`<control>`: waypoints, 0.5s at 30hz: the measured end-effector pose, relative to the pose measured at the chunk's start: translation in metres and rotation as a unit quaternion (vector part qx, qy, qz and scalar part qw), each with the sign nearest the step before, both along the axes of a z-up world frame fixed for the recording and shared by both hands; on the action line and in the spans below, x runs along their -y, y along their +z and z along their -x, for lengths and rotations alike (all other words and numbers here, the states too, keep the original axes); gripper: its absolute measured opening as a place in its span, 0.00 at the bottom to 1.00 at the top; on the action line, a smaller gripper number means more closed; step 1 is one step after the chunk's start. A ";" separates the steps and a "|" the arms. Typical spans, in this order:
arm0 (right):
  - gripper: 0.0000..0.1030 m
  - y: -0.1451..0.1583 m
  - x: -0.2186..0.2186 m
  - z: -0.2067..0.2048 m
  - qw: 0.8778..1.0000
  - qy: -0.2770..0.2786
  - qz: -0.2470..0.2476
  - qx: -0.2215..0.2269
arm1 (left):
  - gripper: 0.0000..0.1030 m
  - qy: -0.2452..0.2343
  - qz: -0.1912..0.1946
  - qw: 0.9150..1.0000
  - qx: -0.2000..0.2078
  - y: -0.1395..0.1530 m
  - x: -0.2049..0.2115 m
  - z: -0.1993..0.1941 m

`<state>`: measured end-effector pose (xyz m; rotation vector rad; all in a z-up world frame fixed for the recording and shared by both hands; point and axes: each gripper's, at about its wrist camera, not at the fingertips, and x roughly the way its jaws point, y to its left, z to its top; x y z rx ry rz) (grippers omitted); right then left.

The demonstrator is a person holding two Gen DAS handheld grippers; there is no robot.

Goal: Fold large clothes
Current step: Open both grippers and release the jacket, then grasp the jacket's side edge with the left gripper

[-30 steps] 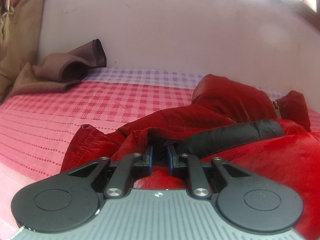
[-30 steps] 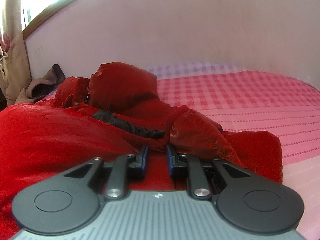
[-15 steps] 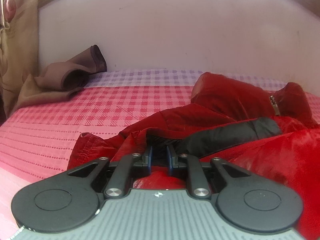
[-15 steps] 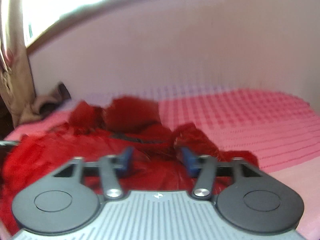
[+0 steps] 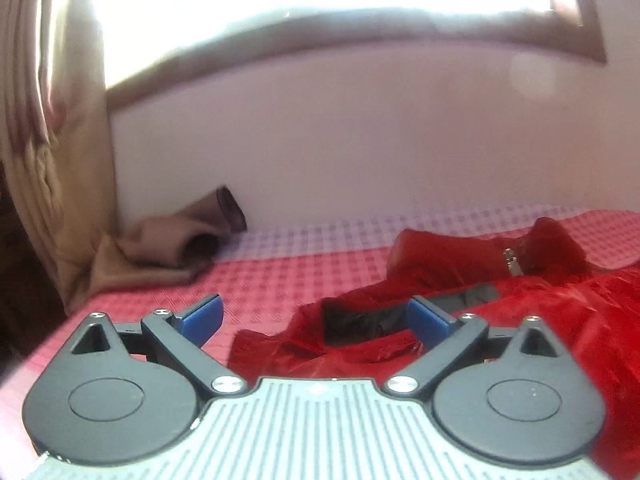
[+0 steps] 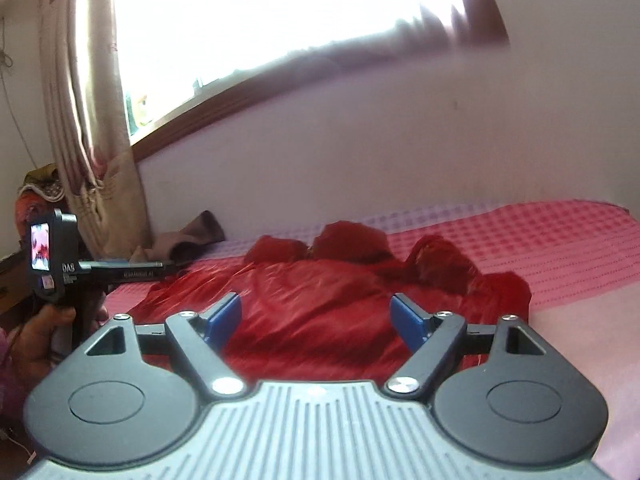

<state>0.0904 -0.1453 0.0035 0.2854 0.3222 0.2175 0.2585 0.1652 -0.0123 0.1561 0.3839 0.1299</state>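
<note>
Your left gripper (image 5: 316, 316) and right gripper (image 6: 316, 316) are both opening, nothing between them; the jacket (image 6: 320, 300) lies released mid-frame. Next, pick a fresh edge.

Both grippers, left gripper (image 5: 316, 316) and right gripper (image 6: 316, 316), are opening, blue fingers (image 6: 224, 316) spread, nothing between them.

Shiny red jacket (image 6: 320, 304) lies rumpled on the checked bedspread (image 6: 540, 240).
</note>
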 end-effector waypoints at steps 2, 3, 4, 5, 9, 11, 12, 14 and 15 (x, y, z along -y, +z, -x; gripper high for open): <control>0.79 0.000 -0.008 0.005 1.000 0.007 0.010 -0.005 | 0.95 0.001 0.001 1.000 -0.003 0.004 0.000 0.010; 0.79 0.000 -0.011 0.008 1.000 0.007 0.015 -0.003 | 0.95 0.003 0.001 1.000 -0.006 0.005 0.001 0.014; 0.79 0.000 -0.014 0.011 1.000 0.008 0.019 0.000 | 0.95 0.006 0.000 1.000 -0.008 0.006 0.001 0.018; 0.80 0.001 -0.016 0.012 1.000 0.011 0.023 0.001 | 0.95 0.009 0.000 1.000 -0.009 0.007 0.000 0.022; 0.84 0.004 -0.025 0.022 1.000 0.013 0.022 0.002 | 0.96 0.017 -0.003 1.000 -0.010 0.009 -0.004 0.035; 0.86 0.006 -0.031 0.025 1.000 0.009 0.027 0.003 | 0.97 0.015 -0.006 1.000 -0.011 0.009 -0.004 0.040; 0.86 0.006 -0.034 0.026 1.000 0.007 0.030 0.003 | 0.98 0.016 -0.006 1.000 -0.013 0.009 -0.005 0.042; 0.89 0.006 -0.039 0.029 0.999 0.006 0.034 0.001 | 0.98 0.013 -0.003 1.000 -0.017 0.007 -0.007 0.046; 0.90 0.006 -0.041 0.029 0.999 0.005 0.036 0.000 | 0.98 0.012 0.000 1.000 -0.019 0.006 -0.008 0.049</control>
